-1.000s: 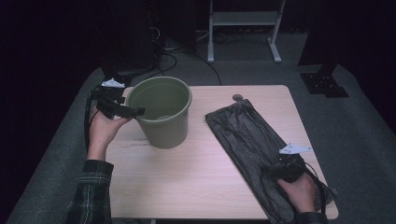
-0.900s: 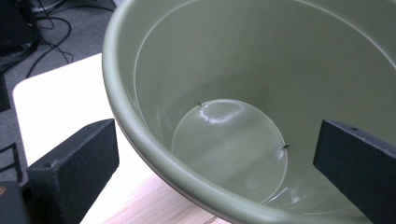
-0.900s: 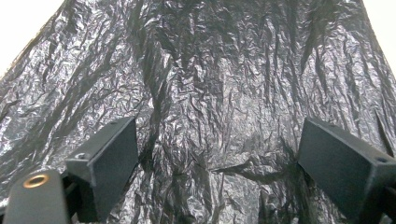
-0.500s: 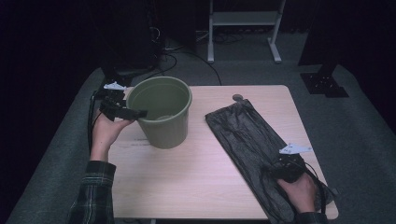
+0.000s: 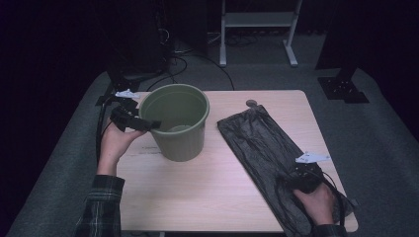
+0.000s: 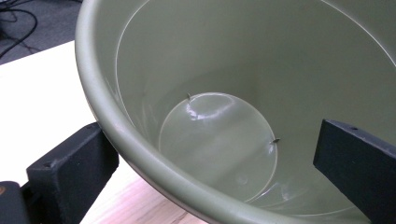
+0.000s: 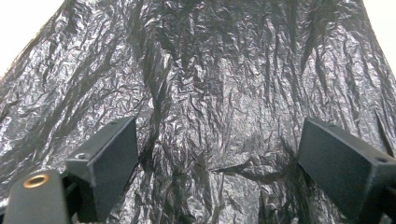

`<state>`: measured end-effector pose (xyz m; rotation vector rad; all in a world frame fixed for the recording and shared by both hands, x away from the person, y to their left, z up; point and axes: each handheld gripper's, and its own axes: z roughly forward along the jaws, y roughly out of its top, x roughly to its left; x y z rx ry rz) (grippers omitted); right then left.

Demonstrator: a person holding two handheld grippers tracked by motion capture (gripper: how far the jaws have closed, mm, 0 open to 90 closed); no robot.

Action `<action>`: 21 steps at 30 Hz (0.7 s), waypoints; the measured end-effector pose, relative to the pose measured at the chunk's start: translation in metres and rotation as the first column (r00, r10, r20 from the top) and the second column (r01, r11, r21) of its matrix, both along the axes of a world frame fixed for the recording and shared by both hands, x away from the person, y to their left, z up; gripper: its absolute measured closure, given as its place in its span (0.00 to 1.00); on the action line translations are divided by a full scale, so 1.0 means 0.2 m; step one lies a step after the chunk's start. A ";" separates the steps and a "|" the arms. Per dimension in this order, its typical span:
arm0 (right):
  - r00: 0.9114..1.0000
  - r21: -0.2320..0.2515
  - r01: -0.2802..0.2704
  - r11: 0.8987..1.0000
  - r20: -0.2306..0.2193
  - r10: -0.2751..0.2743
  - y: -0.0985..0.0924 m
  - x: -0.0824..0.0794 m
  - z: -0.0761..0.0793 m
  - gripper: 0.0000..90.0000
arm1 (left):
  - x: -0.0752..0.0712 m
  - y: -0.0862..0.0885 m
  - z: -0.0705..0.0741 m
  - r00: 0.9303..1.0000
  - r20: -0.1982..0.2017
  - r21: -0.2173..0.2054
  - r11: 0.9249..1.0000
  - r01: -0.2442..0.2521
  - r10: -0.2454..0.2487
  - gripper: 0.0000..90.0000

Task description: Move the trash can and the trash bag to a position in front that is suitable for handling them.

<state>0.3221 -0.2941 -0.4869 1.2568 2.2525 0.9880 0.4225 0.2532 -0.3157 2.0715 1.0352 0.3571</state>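
At the table's (image 5: 212,197) left edge, the left gripper (image 5: 148,124) straddles the rim of a green bucket (image 5: 179,123), jaws apart, one outside the wall and one inside. The bucket stands upright toward the far left corner. To the right, a black bag (image 5: 257,143) lies flat along the right edge; the right gripper (image 5: 296,178) hangs over its near end, jaws wide apart.

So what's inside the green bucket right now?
The bucket looks empty: bare floor, one jaw of the left claw inside the rim. The near inner wall is hidden.
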 end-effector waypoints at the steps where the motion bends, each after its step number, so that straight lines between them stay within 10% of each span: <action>1: 1.000 0.000 0.000 1.000 0.000 0.000 0.00 0.00 0.00 0.13 | -0.01 -0.01 0.00 1.000 0.002 -0.012 1.000 0.008 -0.008 0.00; 21: 1.000 -0.002 0.000 1.000 0.000 0.000 0.00 0.00 0.00 0.12 | -0.18 -0.21 -0.02 0.990 0.020 -0.035 0.990 0.138 -0.138 0.00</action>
